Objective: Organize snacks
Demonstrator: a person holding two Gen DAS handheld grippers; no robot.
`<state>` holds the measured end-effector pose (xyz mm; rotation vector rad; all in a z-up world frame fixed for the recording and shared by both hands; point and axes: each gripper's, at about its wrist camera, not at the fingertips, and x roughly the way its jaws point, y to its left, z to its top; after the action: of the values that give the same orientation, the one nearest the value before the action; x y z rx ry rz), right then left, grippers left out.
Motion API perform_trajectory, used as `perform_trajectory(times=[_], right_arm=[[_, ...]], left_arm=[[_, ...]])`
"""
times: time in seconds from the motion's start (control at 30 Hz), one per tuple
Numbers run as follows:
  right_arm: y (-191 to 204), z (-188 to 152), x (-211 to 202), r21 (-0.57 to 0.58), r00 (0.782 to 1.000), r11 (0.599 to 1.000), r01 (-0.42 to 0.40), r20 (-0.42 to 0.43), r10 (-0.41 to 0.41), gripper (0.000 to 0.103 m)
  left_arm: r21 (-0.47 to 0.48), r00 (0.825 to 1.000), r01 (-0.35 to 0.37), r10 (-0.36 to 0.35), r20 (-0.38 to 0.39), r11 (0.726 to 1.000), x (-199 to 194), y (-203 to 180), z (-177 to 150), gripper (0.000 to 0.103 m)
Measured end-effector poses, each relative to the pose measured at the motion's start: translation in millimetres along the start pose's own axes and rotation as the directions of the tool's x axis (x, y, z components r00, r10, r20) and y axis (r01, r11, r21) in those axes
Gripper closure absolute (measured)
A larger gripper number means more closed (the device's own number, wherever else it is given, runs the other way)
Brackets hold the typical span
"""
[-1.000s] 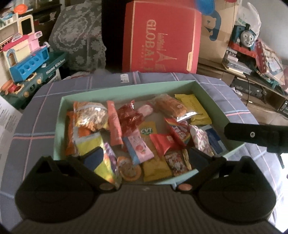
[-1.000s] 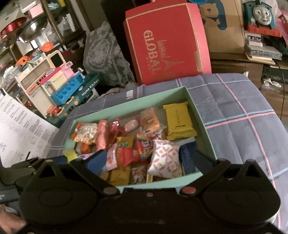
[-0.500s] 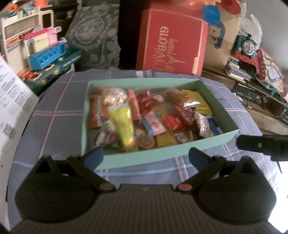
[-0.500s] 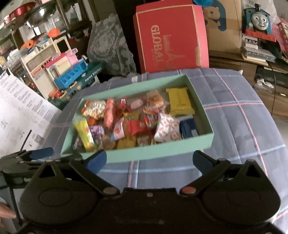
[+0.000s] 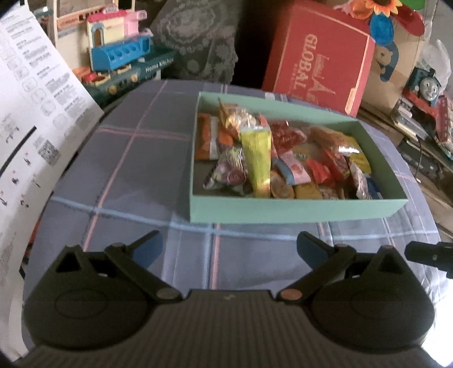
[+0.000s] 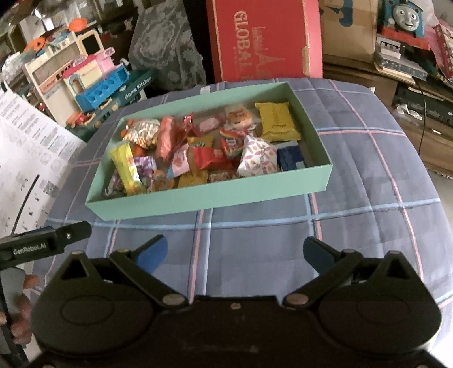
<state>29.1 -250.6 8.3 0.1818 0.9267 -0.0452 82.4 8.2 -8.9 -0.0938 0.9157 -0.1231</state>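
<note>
Both grippers hung back from the action, empty. The left gripper [image 5: 228, 247] had its jaws spread wide over bare cloth, nothing between the blue pads, and the right gripper [image 6: 235, 253] matched it, jaws just as wide apart, nothing held. Between them and the far clutter sat the mint-green box [image 6: 209, 198], open-topped, resting flat on the surface [image 6: 368, 198] with its blue-grey checked cloth crossed by pink and pale-blue lines. The snacks [image 6: 203, 147] were all piled inside that box, wrappers overlapping: a long yellow packet [image 6: 127, 169] near the left end, a mustard-yellow pouch [image 6: 277, 121] against the far right corner, a white patterned pouch [image 6: 257, 158] and a dark blue packet [image 6: 290, 158] near the right front wall, red wrappers in the middle (labels too blurred to read). From the right wrist view the left tool's black finger [image 6: 45, 245] poked in at the left, with part of a hand [image 6: 22, 300] below it. Behind the surface stood a red carton [image 6: 266, 39], a toy kitchen set [image 6: 93, 76], and a toy train [image 6: 405, 17]; printed sheets [image 5: 31, 127] lay off to the left
</note>
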Motion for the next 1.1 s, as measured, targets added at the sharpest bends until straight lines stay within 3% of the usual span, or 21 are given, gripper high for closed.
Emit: perform_trajectory(times=[0.17,1.1], right_arm=[[4,0,4,-0.03,1.0,1.0,0.005,-0.018,-0.005,0.0],[6,6,13,-0.039,0.998,0.999,0.021,-0.056,-0.023,0.0]], left_arm=[[0.053,0.999,-0.038,0.038,0.0,0.998,1,-6,-1,0.0],[0.072,0.999,-0.054,0.055,-0.005,0.996,-1,-8,6,0.0]])
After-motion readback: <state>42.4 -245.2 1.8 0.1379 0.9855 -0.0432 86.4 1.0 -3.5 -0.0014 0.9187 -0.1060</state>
